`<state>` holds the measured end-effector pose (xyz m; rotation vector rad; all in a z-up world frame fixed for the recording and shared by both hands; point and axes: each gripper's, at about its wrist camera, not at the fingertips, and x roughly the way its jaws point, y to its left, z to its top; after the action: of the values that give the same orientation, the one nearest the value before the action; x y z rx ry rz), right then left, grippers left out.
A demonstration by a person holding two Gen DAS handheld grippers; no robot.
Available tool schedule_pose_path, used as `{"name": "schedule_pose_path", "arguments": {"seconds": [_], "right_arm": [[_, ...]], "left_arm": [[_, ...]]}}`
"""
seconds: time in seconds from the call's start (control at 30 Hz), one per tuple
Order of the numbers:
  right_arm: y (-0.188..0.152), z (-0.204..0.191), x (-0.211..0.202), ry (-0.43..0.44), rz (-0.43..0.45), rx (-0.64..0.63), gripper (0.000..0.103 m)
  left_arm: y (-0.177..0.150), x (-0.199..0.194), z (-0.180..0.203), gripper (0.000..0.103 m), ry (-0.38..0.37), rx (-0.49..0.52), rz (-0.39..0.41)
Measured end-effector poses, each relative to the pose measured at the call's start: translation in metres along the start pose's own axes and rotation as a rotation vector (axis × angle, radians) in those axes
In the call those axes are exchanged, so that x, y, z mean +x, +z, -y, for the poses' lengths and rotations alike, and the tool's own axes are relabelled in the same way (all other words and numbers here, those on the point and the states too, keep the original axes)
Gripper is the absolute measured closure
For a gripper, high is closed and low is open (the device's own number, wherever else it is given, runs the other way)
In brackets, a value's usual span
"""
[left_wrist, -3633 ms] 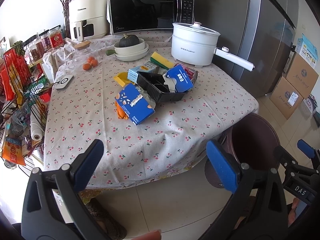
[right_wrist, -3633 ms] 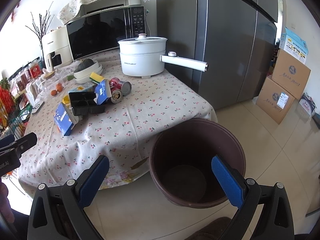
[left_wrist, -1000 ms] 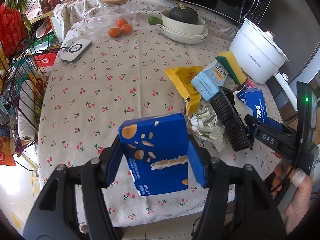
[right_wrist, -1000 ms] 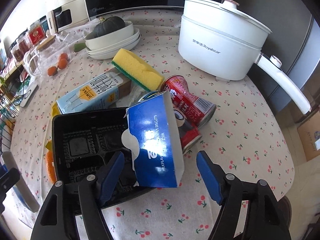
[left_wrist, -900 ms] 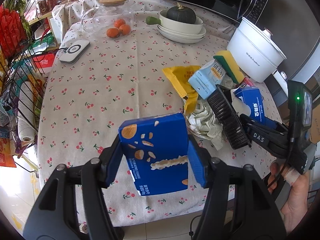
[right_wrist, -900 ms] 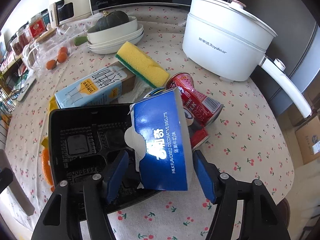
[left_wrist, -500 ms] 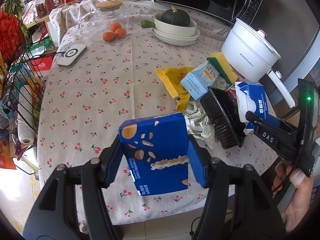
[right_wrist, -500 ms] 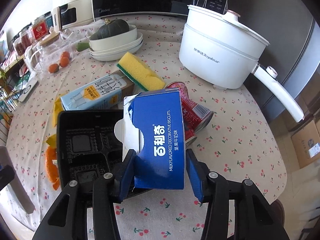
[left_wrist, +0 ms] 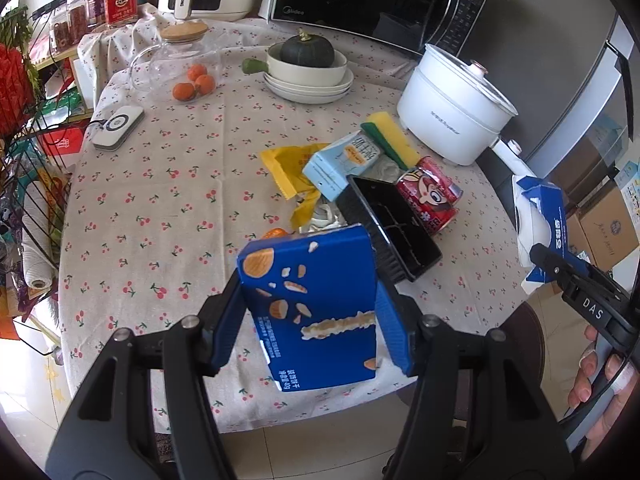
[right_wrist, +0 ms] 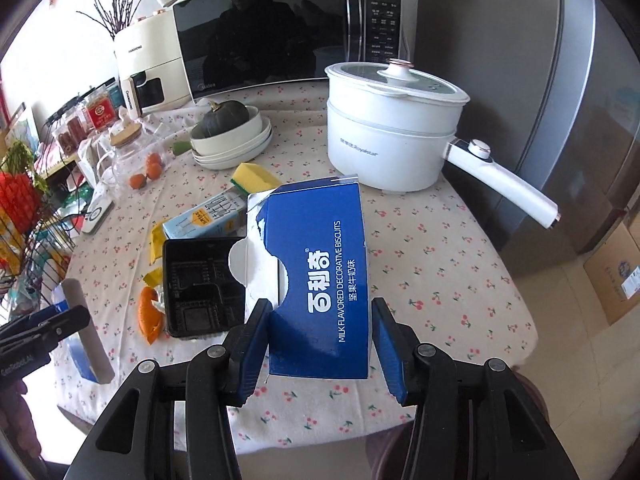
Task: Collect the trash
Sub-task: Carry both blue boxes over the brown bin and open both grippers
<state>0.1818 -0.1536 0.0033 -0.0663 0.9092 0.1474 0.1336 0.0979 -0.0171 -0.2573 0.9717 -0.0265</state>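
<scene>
My left gripper [left_wrist: 310, 320] is shut on a blue cracker box [left_wrist: 312, 304], held above the near edge of the table. My right gripper [right_wrist: 320, 344] is shut on a torn blue biscuit box [right_wrist: 324, 276], lifted off the table; the same box [left_wrist: 542, 216] shows at the right in the left wrist view. Left on the cherry-print tablecloth [left_wrist: 160, 200] lie a black plastic tray [left_wrist: 392, 228], a red can [left_wrist: 434, 196], a light blue carton [left_wrist: 342, 164], a yellow wrapper [left_wrist: 290, 168], orange peel [right_wrist: 150, 316] and crumpled paper [left_wrist: 324, 216].
A white electric pot [right_wrist: 392, 136] with a long handle stands at the back right, beside a microwave [right_wrist: 280, 32]. Bowls with a squash [left_wrist: 306, 66], a sponge [left_wrist: 390, 134], a glass jar with oranges [left_wrist: 180, 64] and a scale [left_wrist: 118, 126] share the table. A brown bin rim [left_wrist: 532, 344] sits below the table's right edge.
The right gripper closed on the torn blue biscuit box and lifted it up off the black tray. The left gripper drew back and up a little with its cracker box.
</scene>
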Motion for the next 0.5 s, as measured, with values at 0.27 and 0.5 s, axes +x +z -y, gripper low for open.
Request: {"name": "schedule_pose_path", "arguments": {"seconds": [0.27, 0.5], "right_arm": [[-0.047, 0.072, -0.031, -0.054, -0.048, 0.069, 0.052], [-0.104, 0.141, -0.046, -0.111, -0.114, 0.156, 0.052]], "left_arm": [[-0.021, -0.001, 0.048, 0.04, -0.093, 0.081, -0.033], [-0.048, 0.016, 0.109, 0.04, -0.183, 0.161, -0.114]]}}
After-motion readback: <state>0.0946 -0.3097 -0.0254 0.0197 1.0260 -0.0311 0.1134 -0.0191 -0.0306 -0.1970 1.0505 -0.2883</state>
